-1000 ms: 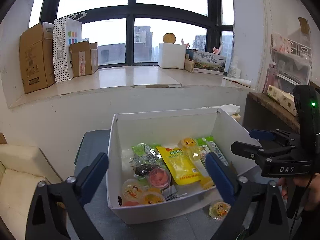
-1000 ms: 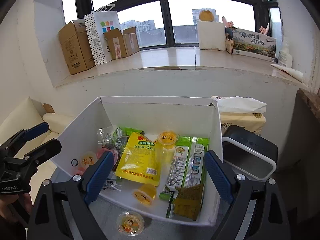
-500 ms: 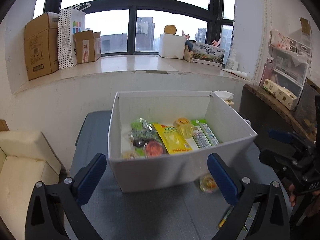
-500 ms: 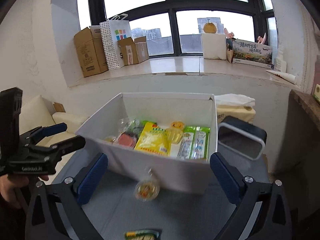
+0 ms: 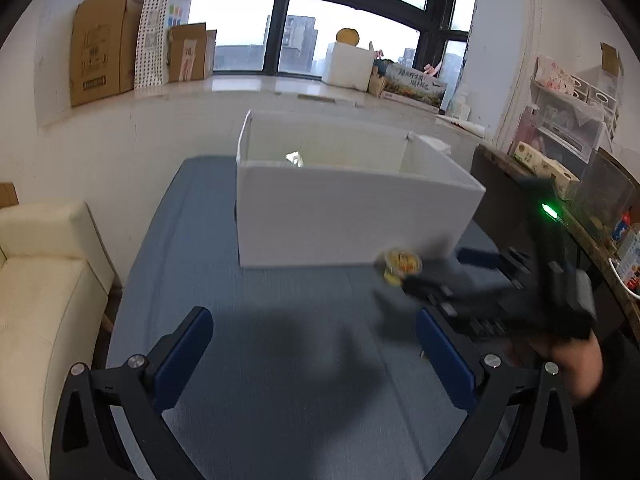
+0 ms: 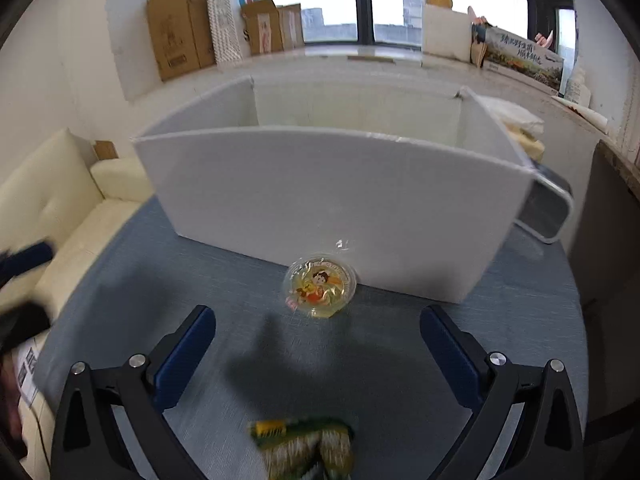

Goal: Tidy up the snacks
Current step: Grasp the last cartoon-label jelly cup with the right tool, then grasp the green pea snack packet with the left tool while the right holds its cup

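The right claw, jaws wide apart and empty, faced the jelly cup just ahead, seemingly touching the white box.

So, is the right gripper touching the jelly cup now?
Apart. In the right wrist view, bare blue tabletop separates the open right gripper from the jelly cup.

- Box: white sheet, plastic or card (cannot tell which), smooth, matt.
- Table top: blue-grey woven cloth, matt, fine-grained.
- Jelly cup: clear glossy plastic with a shiny printed film lid.
- Snack packet: green and yellow glossy film, crinkled (blurred).
- Right gripper: black matt plastic arms, blue matt pads, bright metal screws.
- Sofa: cream leather-like cover, smooth, slight sheen.
- Cartons on the sill: brown matt cardboard.
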Motion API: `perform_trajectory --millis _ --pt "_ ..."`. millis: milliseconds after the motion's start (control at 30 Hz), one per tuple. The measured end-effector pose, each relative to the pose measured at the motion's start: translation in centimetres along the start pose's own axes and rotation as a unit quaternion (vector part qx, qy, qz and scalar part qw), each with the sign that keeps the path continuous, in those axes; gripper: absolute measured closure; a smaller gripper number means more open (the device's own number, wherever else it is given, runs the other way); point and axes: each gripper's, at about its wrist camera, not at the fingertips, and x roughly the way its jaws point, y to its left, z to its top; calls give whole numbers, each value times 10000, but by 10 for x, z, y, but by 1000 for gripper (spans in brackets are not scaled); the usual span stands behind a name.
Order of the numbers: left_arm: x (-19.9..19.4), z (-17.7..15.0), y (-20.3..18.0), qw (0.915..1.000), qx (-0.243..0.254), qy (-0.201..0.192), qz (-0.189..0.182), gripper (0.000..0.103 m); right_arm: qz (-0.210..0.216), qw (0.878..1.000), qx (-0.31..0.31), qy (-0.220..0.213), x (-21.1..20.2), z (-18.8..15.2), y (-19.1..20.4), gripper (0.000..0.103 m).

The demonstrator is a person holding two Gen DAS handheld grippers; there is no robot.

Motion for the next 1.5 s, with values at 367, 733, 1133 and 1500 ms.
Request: perform_trajectory --millis 367,733,1133,1500 --pt "3 -20 3 9997 -106 149 -168 0 -44 9991 -26 423 39 7 2 53" --pt "20 -17 -54 9965 574 314 -523 0 288 9979 434 -373 -46 -19 -27 53" --pt "89 -27 -138 9850 991 941 -1056 0 28 9942 811 -703 -119 -64 -85 53" --pt "86 -20 -124 9871 933 802 -1025 53 256 9931 932 -665 -114 -75 -90 53"
